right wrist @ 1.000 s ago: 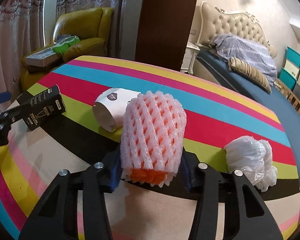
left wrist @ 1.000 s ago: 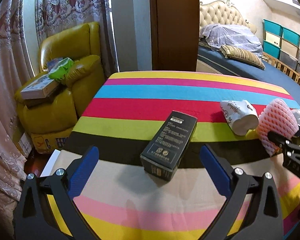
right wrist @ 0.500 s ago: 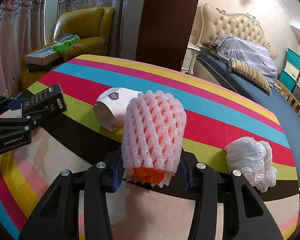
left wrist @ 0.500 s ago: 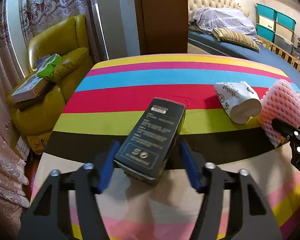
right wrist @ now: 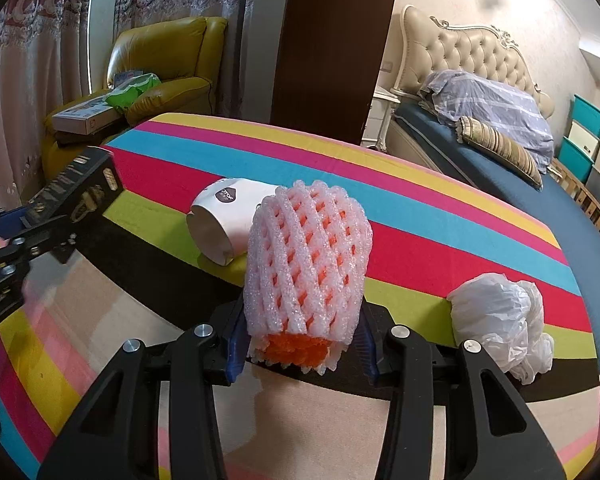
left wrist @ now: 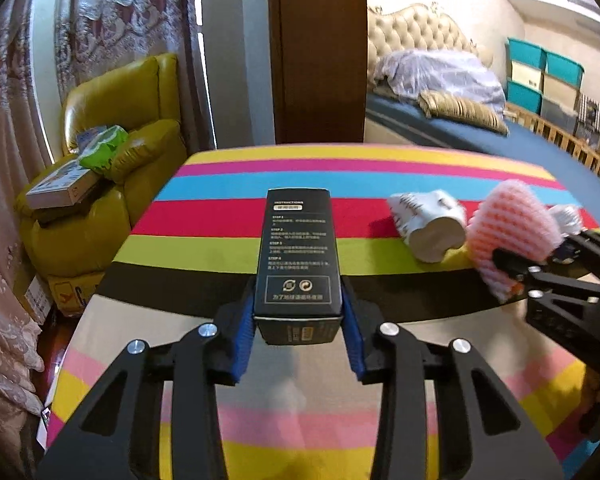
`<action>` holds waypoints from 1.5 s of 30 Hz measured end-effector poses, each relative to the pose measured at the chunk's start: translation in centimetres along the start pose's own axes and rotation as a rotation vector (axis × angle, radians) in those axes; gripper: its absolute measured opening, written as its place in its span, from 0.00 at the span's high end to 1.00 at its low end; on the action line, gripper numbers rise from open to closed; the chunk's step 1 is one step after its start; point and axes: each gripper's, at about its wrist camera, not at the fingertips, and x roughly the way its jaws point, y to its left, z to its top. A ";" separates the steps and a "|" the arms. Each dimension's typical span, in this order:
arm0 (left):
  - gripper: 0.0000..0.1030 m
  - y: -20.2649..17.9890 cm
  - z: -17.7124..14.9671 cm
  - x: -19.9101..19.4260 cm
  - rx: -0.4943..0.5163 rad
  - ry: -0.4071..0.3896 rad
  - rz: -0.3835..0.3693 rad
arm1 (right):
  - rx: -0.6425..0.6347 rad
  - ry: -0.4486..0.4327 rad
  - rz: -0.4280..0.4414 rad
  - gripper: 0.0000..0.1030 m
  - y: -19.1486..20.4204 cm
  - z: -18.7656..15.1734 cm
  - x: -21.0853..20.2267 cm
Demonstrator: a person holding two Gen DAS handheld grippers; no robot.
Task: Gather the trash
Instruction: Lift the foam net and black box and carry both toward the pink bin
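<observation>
At the centre of the left wrist view, the left gripper [left wrist: 298,334] is clamped on the near end of a black carton [left wrist: 299,256], its blue pads pressed flat against the two long side walls. The carton points away up the frame over the striped counter [left wrist: 220,216]; whether it is lifted clear of the cloth cannot be told. It looks like thin printed cardboard, probably empty and light, stiff along its edges but easy to crush across its broad faces, so the hold on the narrow sides near the end flap seems sound as long as the squeeze stays mild.

In the lower centre of the right wrist view, the right gripper [right wrist: 302,344] is closed on a pink foam fruit net [right wrist: 306,264] with orange showing at its near end. The foam is very light and springy; it compresses rather than slips, so a grip around its lower body should carry it, though it may bulge or twist.

Just behind the net, a white paper cup [right wrist: 228,220] lies on its side, thin-walled and easy to dent; its open rim would be the likely place to pinch. At the right of that view sits a crumpled white plastic bag [right wrist: 500,320], limp and slick, best gathered by a bunched fold.
</observation>
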 end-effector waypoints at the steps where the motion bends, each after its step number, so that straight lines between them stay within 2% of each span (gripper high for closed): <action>1: 0.64 0.0 -0.2 -0.6 -0.015 -0.013 -0.002 | 0.001 -0.001 0.000 0.59 0.0 0.0 0.0; 4: 0.64 0.0 -1.2 -2.4 -0.054 -0.043 -0.005 | 0.002 -0.006 0.001 0.60 -0.1 0.1 -0.1; 7: 0.64 -0.1 -2.4 -3.5 -0.082 -0.038 -0.022 | 0.010 -0.009 0.004 0.60 -0.3 0.1 -0.1; 13: 0.64 -0.6 -3.8 -4.9 -0.073 -0.035 -0.033 | 0.007 -0.021 -0.010 0.61 -0.4 -0.1 -0.7; 23: 0.64 -3.4 -4.3 -5.2 0.003 -0.016 -0.059 | -0.005 -0.041 -0.004 0.61 -1.1 -2.4 -3.5; 35: 0.64 -7.2 -4.8 -5.1 0.105 0.011 -0.096 | 0.058 -0.073 -0.008 0.61 -5.1 -5.8 -7.8; 45: 0.64 -9.2 -5.3 -5.1 0.151 0.030 -0.125 | 0.073 -0.073 -0.028 0.61 -6.4 -8.3 -9.4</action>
